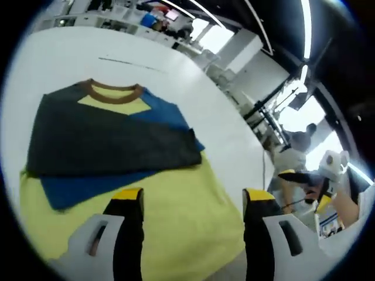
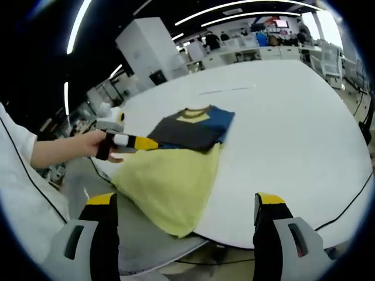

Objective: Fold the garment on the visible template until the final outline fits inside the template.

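On the white table (image 1: 70, 52) lies the garment (image 1: 117, 140), a shirt in dark grey, blue and yellow with a brown collar, and it's partly folded: dark and blue sleeves are laid across the chest, while the yellow body spreads toward the near edge and hangs over it. Looking along the left hand-held gripper (image 1: 193, 205), both yellow-tipped jaws stand wide apart, hovering over the yellow cloth with nothing between them. Off to the right of that view, the other tool shows small beyond the table edge, a hand around it.

Switch to the right gripper view and the garment (image 2: 181, 158) sits near the left edge of the table (image 2: 281, 129), yellow hem draping down over the rim. The right hand-held gripper (image 2: 186, 211) is back from the table, jaws spread wide and empty. From the left comes a hand (image 2: 96, 143) in a white sleeve (image 2: 17, 170), carrying the left hand-held gripper (image 2: 140, 142), its yellow-and-black tip right at the garment's near edge where blue meets yellow; whether it touches the cloth there, I can't tell. A thin dark cable (image 2: 345, 208) trails over the table's right rim.
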`<act>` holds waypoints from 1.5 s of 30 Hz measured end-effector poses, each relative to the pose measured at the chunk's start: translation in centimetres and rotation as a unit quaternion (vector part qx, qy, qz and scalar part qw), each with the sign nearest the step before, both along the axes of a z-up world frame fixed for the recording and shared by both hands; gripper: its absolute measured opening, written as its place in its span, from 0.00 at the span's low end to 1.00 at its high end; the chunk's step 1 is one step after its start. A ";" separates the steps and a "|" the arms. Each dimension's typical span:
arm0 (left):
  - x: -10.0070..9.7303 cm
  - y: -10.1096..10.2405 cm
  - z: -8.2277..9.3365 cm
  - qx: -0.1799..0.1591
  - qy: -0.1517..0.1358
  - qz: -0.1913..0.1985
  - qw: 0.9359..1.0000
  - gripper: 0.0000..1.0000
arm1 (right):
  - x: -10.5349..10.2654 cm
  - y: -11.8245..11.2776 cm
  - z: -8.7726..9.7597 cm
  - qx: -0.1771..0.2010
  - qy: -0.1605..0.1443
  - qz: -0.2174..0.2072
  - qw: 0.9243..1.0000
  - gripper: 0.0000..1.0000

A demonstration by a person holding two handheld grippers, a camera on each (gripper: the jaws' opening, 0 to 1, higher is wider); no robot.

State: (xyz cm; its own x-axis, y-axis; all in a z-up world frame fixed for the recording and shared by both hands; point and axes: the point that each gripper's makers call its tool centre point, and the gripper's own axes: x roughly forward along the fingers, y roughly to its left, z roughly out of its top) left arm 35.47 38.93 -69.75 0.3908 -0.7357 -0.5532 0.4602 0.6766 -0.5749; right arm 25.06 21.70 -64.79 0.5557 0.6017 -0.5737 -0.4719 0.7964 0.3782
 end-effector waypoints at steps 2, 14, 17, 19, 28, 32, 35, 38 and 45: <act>-0.4 0.6 0.2 0.001 -0.002 -0.002 1.000 0.68 | -0.1 0.3 0.0 -0.001 0.000 0.002 1.000 0.96; -2.3 5.9 2.1 -0.009 -0.008 0.034 0.999 0.78 | -0.1 1.6 0.1 -0.004 0.004 0.011 1.000 0.96; -2.8 7.1 2.4 -0.008 -0.009 0.042 0.999 0.80 | 0.0 2.0 0.1 -0.004 0.004 0.012 1.000 0.96; -3.3 7.6 2.5 -0.006 -0.010 0.042 0.999 0.82 | 0.0 2.3 0.0 -0.005 0.005 0.014 1.000 0.96; -4.7 11.1 3.7 -0.015 -0.008 0.079 0.997 0.85 | -0.2 3.0 -0.2 -0.006 0.008 0.021 1.000 0.95; -5.5 12.5 4.3 -0.015 -0.010 0.089 0.996 0.87 | -0.4 3.2 -0.2 -0.006 0.009 0.023 1.000 0.95; -6.2 13.5 4.8 -0.013 -0.014 0.092 0.996 0.89 | -0.4 3.2 -0.2 -0.007 0.009 0.023 1.000 0.95; -6.8 14.3 5.3 -0.011 -0.016 0.095 0.995 0.90 | -0.4 3.2 -0.1 -0.006 0.009 0.023 1.000 0.95; -8.0 16.7 6.5 -0.012 -0.027 0.116 0.993 0.92 | -0.6 3.1 0.0 -0.005 0.009 0.021 1.000 0.95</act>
